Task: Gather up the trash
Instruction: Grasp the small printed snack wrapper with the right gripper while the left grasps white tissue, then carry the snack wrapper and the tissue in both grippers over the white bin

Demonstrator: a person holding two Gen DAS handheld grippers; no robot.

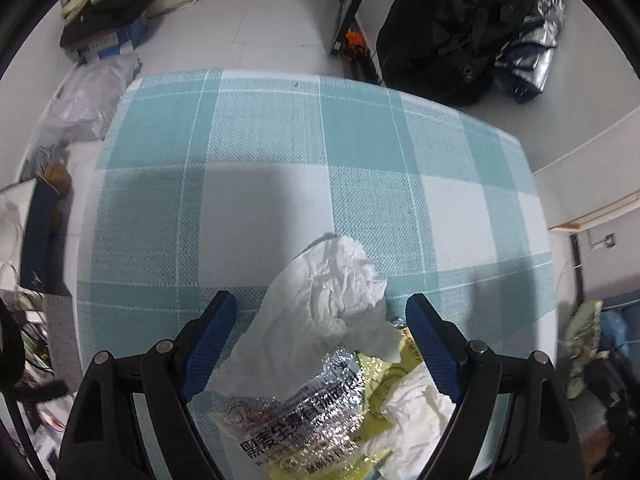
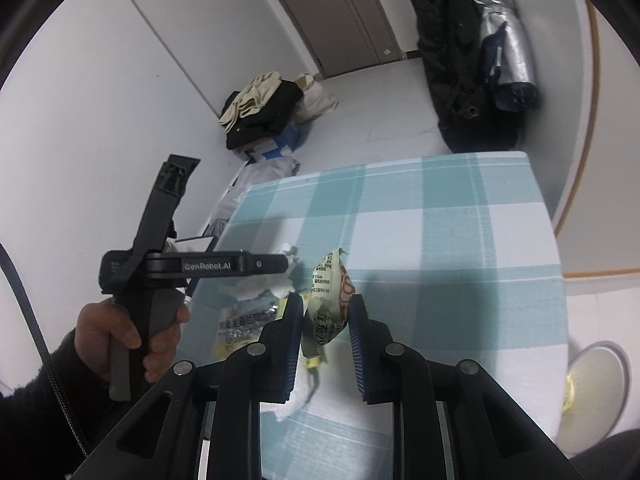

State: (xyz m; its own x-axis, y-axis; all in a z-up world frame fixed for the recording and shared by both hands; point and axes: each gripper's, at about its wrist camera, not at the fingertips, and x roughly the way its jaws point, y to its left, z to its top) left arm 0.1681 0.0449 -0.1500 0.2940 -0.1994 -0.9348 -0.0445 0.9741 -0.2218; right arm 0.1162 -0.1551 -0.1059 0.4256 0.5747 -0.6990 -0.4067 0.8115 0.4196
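On the teal-and-white checked table [image 1: 280, 152] lies a crumpled white tissue [image 1: 332, 292], partly over a silver and yellow foil wrapper [image 1: 304, 412]. A second tissue [image 1: 416, 412] lies beside the wrapper. My left gripper [image 1: 320, 300] points steeply down over this pile, open, its blue pads on either side of it and not pressing. In the right wrist view my right gripper [image 2: 326, 300] is shut on a yellow-white snack wrapper [image 2: 330, 288] with red print, held above the table [image 2: 440, 220]. The left gripper [image 2: 282, 262] shows side-on there, held by a hand [image 2: 128, 332].
A pale round bin [image 2: 600, 384] stands on the floor off the table's near right corner. Plastic bags [image 1: 84, 108] lie against the table's left side. A pile of clothes on boxes [image 2: 264, 116] is by the wall. Dark coats [image 1: 460, 28] hang beyond the far edge.
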